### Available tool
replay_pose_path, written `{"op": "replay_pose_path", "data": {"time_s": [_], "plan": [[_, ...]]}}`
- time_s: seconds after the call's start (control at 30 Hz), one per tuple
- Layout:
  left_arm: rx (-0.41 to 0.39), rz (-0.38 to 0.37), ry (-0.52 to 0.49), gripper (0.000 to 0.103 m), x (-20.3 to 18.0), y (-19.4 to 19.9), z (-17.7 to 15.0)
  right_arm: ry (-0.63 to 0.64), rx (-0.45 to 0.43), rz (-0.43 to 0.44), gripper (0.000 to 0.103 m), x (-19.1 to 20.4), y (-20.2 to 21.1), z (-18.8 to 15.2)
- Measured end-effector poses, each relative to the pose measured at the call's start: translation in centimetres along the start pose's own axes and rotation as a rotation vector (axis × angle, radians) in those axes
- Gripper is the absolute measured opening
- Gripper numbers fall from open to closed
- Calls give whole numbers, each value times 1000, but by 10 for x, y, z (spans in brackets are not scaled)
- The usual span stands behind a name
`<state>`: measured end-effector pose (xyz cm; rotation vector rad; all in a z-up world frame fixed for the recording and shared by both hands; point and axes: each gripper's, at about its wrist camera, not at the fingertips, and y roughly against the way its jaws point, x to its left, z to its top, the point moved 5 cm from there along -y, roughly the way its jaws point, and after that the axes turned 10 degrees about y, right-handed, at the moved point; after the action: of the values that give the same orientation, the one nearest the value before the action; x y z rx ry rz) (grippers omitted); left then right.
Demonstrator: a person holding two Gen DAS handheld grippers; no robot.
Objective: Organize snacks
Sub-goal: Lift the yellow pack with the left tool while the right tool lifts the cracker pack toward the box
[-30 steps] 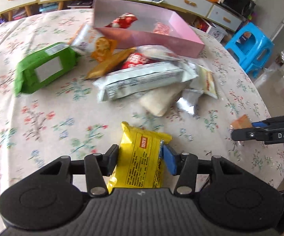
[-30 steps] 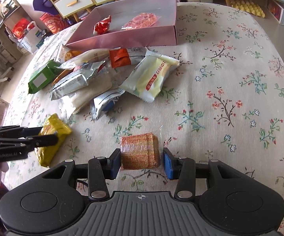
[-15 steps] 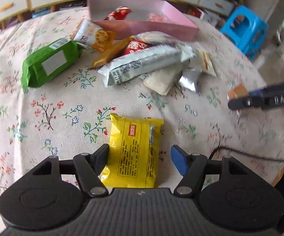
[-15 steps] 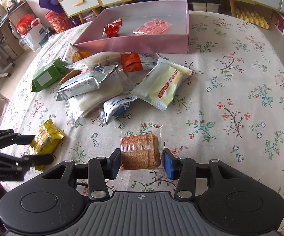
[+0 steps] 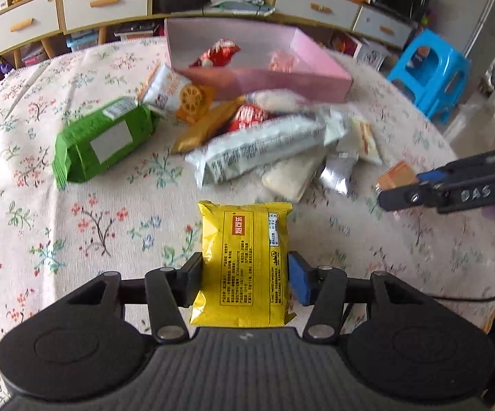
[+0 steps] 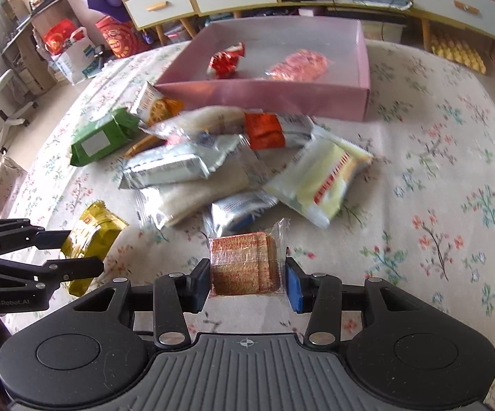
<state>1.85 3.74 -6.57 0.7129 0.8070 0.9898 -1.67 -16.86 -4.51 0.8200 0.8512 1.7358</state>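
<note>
- While closing on the yellow packet [image 5: 245, 260], left claw [image 5: 244, 279] has the packet between its jaws, both pads about at the wrapper's sides; squeeze only until the wrapper stops slipping, since it looks puffy and likely crushable.
- Right claw [image 6: 247, 282] clamped partway shut on the clear-wrapped wafer block [image 6: 244, 262], left pad against the block, right pad on the loose film edge; grip judged thin on that side, so worth carrying level and without jerks.
- Straight ahead of both claws, beyond the loose heap: pink box [image 6: 264, 94], open-topped, already holding a red sweet pack [image 6: 225, 61] and a pink pack [image 6: 297, 63].
- Between claws and box: green packet [image 6: 101, 137] off to the left, silver sachets [image 6: 167, 167] and pale yellow packet [image 6: 319, 179] ahead, all lying on the flowered tabletop [image 6: 436, 188].
- Step in hand, as judged: lift both items clear and bring them forward to the box.
- To do it well: raise first, high enough to pass over the heap and the box's near wall, then travel forward; dragging low would likely plough the sachets.
- Keep the two claws well apart sideways so they do not knock together above the box.
- Release only once each item hangs over bare box floor, beside the packs already there.
</note>
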Motion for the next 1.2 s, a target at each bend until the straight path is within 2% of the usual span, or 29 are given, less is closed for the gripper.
{"op": "replay_pose_path", "data": {"time_s": [0.3,0.67,0.9,1.2], "plan": [[-76,-26,37,48,-3,11,31,-14,-43,-2,43,-3,4,25],[-179,-41,127,48,5,21,83,-55,-147,-10,43,-18,11,72],[-212,-25,194,48,15,3,114,-97,-177,-42,43,-39,-2,95],[-231,-17,244,48,16,-23,137,-183,-202,-71,43,-72,-21,105]]}}
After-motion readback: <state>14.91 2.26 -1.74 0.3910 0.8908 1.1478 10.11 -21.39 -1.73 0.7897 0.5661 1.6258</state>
